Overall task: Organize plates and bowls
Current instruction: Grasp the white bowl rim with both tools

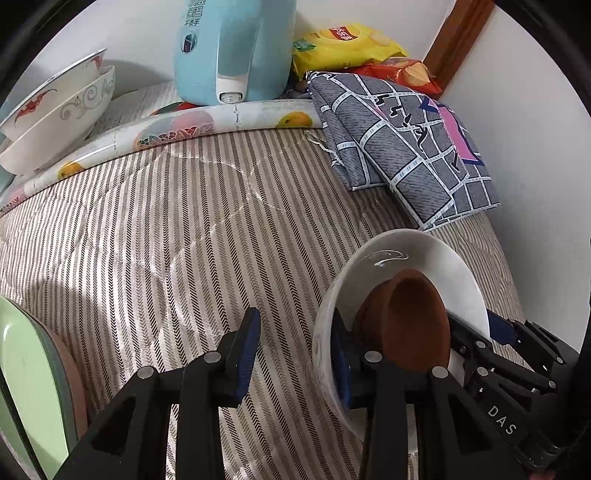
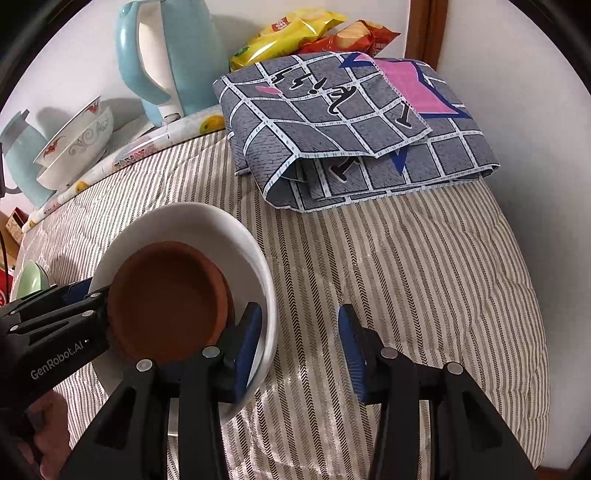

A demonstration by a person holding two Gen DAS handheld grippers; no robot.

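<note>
Two handheld grippers meet over a white bowl (image 2: 207, 225) on a surface covered in a striped quilted cloth (image 2: 406, 295), with a brown clay dish (image 2: 166, 295) tilted inside the bowl. In the right wrist view, the right gripper (image 2: 301, 347) has its jaws parted: one blue pad sits inside the bowl's rim, the other stands clear over the cloth, so it clamps nothing. The left gripper (image 1: 295, 354) likewise straddles the bowl's wall, one pad inside by the brown dish and the other outside and apart from it, jaws open. Behind, a folded grey checked cloth (image 2: 351, 122) lies near the wall, with snack bags (image 2: 295, 33) and a pale blue kettle (image 2: 173, 59) beyond. Two patterned bowls (image 1: 59, 110), nested together, stand at the left beside a fruit-print tray (image 1: 184, 125). A green dish (image 1: 26, 369) shows at the left edge.
</note>
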